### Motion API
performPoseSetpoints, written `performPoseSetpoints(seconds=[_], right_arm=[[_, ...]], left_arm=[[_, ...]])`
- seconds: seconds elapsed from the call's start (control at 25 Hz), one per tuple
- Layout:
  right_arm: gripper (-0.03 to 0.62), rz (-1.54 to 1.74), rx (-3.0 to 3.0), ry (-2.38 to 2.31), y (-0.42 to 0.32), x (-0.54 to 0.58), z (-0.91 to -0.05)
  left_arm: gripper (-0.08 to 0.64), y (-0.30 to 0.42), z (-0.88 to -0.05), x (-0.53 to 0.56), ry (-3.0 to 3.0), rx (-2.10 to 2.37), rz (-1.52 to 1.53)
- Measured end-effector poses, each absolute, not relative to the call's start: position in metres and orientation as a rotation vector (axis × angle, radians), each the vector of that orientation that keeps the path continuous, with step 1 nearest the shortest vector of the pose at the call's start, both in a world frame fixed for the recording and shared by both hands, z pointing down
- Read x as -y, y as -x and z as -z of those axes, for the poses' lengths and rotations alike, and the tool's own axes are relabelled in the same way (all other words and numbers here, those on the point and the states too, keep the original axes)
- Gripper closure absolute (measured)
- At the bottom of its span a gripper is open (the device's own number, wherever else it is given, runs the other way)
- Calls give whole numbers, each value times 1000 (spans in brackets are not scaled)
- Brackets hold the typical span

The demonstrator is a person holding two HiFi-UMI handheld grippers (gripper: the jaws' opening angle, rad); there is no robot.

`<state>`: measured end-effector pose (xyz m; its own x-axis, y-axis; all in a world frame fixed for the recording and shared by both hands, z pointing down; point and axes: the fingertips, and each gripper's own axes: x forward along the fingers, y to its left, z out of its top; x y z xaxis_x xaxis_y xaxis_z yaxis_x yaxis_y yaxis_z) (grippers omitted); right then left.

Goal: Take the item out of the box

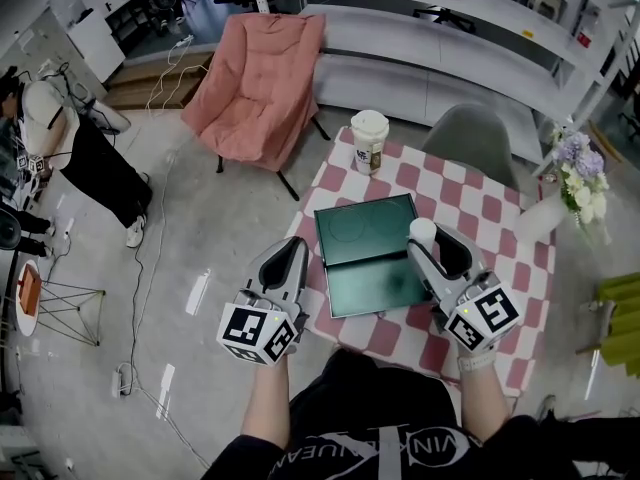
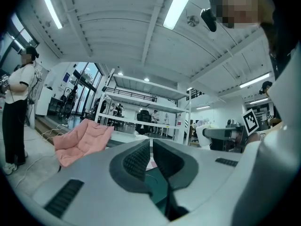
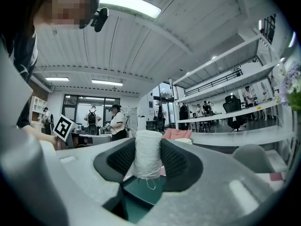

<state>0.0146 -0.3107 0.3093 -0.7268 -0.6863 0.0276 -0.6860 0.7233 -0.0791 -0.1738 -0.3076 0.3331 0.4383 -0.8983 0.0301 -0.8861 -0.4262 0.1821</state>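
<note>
A dark green box (image 1: 368,253) lies open on the checkered table (image 1: 500,213), its lid folded back and both halves bare inside. My right gripper (image 1: 424,236) hovers over the box's right edge, shut on a white spool of thread (image 3: 146,154) that stands upright between the pads; the spool (image 1: 422,231) shows as a white cap at the jaw tips. My left gripper (image 1: 290,258) hangs just off the box's left edge with its jaws shut and nothing between them (image 2: 151,157). The green box (image 2: 157,189) shows below them.
A paper coffee cup (image 1: 369,140) stands at the table's far corner. A white vase of flowers (image 1: 572,183) sits at the right edge. A grey chair (image 1: 470,138) is behind the table, a pink chair (image 1: 258,78) to the far left. A person (image 1: 80,148) stands at left.
</note>
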Motion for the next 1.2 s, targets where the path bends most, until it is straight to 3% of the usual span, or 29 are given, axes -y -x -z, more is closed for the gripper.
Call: performPoseSetpoints(seconds=[1.2], right_arm=[[420,76,-2900,1167,-8,307,-304]], left_arm=[[535,204,-334,295,-2453,1636,143]])
